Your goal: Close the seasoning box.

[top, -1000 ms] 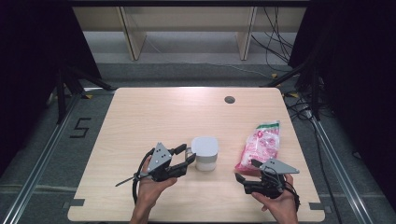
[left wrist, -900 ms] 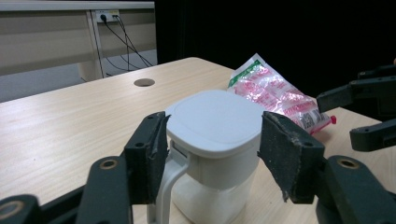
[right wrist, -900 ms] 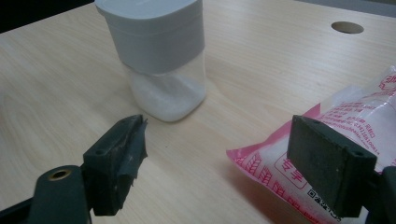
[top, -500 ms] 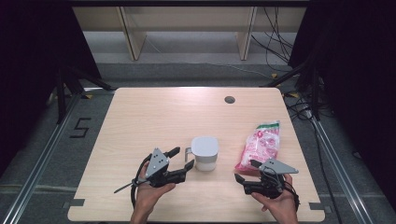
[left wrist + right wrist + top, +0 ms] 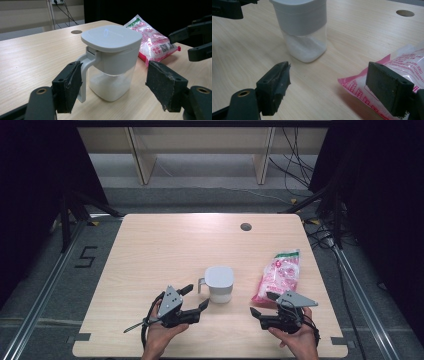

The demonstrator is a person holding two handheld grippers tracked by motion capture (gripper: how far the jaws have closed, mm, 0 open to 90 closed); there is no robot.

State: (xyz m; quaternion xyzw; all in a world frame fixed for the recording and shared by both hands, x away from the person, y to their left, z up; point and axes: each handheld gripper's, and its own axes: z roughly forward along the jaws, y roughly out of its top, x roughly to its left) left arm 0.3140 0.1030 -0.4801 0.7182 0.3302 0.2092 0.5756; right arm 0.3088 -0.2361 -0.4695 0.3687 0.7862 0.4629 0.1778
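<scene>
White canister (image 5: 300,27) top cut off, right view.

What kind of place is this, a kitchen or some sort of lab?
Likely a lab or recording studio, not a kitchen: a bare wooden table between black curtains, loose cables on the floor, and a number marked on the floor.

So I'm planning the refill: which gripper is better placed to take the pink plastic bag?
Right. The right gripper sits open beside the pink plastic bag's near end, while the left gripper stands open by the lidded white container's handle.
</scene>
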